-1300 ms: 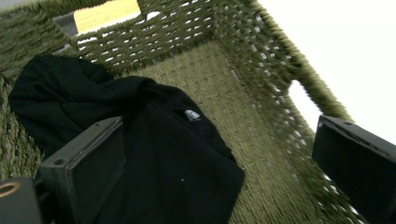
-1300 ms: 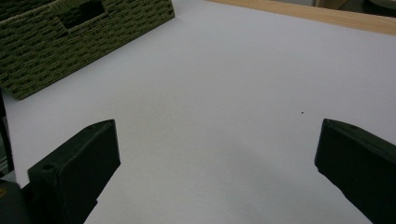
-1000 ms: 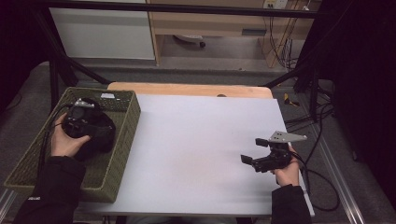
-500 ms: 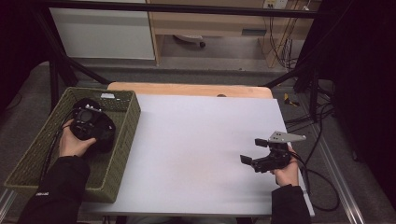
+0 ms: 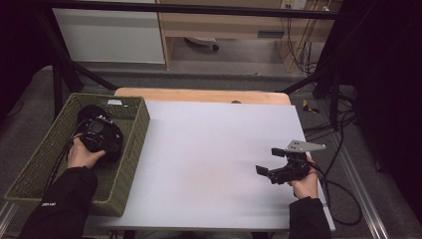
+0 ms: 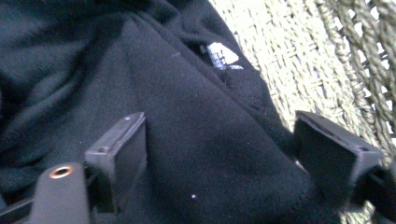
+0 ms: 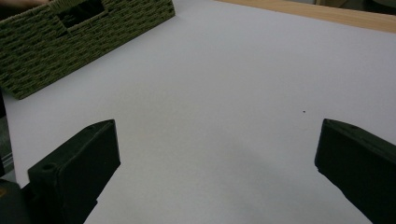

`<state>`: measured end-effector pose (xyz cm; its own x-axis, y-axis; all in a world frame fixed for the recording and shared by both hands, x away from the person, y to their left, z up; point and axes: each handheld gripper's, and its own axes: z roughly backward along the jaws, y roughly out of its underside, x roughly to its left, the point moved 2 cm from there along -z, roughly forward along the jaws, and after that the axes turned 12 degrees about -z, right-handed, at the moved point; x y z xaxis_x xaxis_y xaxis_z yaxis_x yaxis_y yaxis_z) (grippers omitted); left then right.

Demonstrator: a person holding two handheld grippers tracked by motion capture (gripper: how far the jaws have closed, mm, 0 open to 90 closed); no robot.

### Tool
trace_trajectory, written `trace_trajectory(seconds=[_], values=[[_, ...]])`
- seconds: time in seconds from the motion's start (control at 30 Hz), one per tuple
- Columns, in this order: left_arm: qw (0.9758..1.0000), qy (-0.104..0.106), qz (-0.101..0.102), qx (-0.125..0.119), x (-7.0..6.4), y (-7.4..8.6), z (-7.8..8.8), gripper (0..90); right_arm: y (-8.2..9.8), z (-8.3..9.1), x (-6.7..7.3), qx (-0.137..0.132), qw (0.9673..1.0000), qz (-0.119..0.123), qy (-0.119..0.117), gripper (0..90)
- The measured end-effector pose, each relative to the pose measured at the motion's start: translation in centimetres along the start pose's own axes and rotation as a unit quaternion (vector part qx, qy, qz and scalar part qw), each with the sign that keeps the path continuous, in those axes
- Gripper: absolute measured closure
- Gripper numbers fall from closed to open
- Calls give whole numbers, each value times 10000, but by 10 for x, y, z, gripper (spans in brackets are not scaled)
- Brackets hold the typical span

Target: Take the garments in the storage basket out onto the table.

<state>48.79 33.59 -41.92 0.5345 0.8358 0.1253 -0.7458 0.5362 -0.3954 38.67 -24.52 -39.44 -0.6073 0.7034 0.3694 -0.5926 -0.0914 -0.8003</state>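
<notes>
**Left gripper down on black cloth in the basket**

At the left edge of the table (image 5: 209, 149), a green woven basket (image 5: 130, 149) holds a bundle of black cloth (image 6: 154, 93), piled toward the basket's far end. The left gripper (image 5: 97, 132) is lowered into the basket on top of that cloth, with the person's left hand (image 5: 82, 153) behind it on the near side. In the left gripper view the two jaws straddle a raised fold of the fabric; they have just been closing, and the fold lies between them. The right-hand jaw sits against the fabric's edge, close to the basket's woven wall, but whether the pads already pinch the cloth cannot be told. A small white label (image 6: 222, 56) shows on the cloth beyond the jaws.

The right gripper (image 5: 271, 162) is held low over the white tabletop at the near right, well apart from the basket, pointing left toward it. Its jaws stand wide and hold nothing, with bare table between them and the basket's corner at the far left in the right gripper view.
</notes>
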Motion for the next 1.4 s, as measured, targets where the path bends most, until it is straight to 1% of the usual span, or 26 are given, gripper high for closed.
trace_trajectory(seconds=[0.03, 0.17, 0.27, 0.3, 0.33, 0.43, 0.57, 0.67, 0.7, 0.8, 0.83, 0.87, 0.9, 0.93, 0.97, 1.0, 1.03, 1.07, 1.1, 1.13, 1.17, 1.2, 1.23, 1.27, 1.3, 1.4], values=[[10000, -4, 1, 17, 0, 0, -1, 271, 0, 0, 0, 8, 10000, -16, -6, 6], [9999, -23, 0, 150, 1, 2, -4, 329, 0, 0, 0, 18, 10000, -15, -5, 6], [9998, -25, -9, 206, 1, 3, -4, 423, 0, 0, 0, -3, 10000, -7, 6, 6], [9997, -29, -5, 246, 1, 3, -4, 423, 0, 0, 0, -6, 10000, -10, 5, 6], [9996, -53, -23, 279, 1, 4, -4, 518, 0, 0, 0, -11, 10000, -10, 1, 6], [9990, -153, -38, 430, 1, 4, -1, 657, 0, 1, 0, -18, 10000, -15, -9, 6], [9983, -196, -103, 542, -1, 6, 7, 712, -1, 2, 0, -37, 10000, -29, -10, 6], [9983, -104, -155, 550, -5, 10, 12, 716, -1, 3, 0, -62, 10000, -37, -12, 6], [9982, 19, -195, 571, -9, 15, 16, 714, -1, 3, 0, -69, 10000, -24, -10, 6], [9982, 46, -239, 549, -10, 18, 21, 685, -1, 3, 0, -54, 10000, -22, -8, 6], [9988, 155, -166, 440, -9, 19, 25, 647, -1, 3, 0, -58, 10000, -30, -7, 6], [9988, 155, -166, 440, -9, 19, 25, 584, -1, 3, 0, -58, 10000, -30, -7, 6], [9992, 190, -106, 335, -7, 18, 29, 584, -1, 3, 0, -54, 10000, -38, -6, 6], [9995, 210, -42, 210, -5, 15, 32, 446, -1, 3, 0, -46, 10000, -35, 8, 6], [9999, 156, 37, -26, -1, 10, 37, 351, -1, 3, 0, -46, 10000, -39, 12, 6], [9999, 156, 37, -26, -1, 10, 37, 288, -1, 3, 0, -46, 10000, -39, 12, 6], [9996, 82, 148, -206, 5, 3, 41, 261, -1, 2, 0, -33, 10000, -21, 12, 6], [9996, 82, 148, -206, 5, 3, 41, 234, -1, 2, 0, -30, 10000, -20, 7, 6], [9989, -49, 308, -341, 12, -4, 41, 193, -1, 2, 0, -27, 10000, -17, 6, 6], [9989, -49, 308, -341, 12, -4, 41, 178, -1, 2, 0, -27, 10000, -17, 6, 6], [9980, -167, 451, -417, 17, -7, 37, 151, -1, 2, 0, -30, 10000, -29, -3, 6], [9980, -167, 451, -417, 17, -7, 37, 136, -1, 2, 0, -30, 10000, -29, -3, 6], [9970, -196, 607, -440, 22, -9, 32, 127, -1, 2, 0, -38, 10000, -22, -11, 6], [9970, -196, 607, -440, 22, -9, 32, 114, -1, 2, 0, -38, 10000, -22, -11, 6], [9960, -142, 731, -497, 24, -9, 25, 100, -1, 2, 0, -32, 10000, -22, -9, 6], [9952, -219, 814, -500, 25, -9, 17, 86, -1, 2, 0, -39, 10000, -28, -11, 6]])
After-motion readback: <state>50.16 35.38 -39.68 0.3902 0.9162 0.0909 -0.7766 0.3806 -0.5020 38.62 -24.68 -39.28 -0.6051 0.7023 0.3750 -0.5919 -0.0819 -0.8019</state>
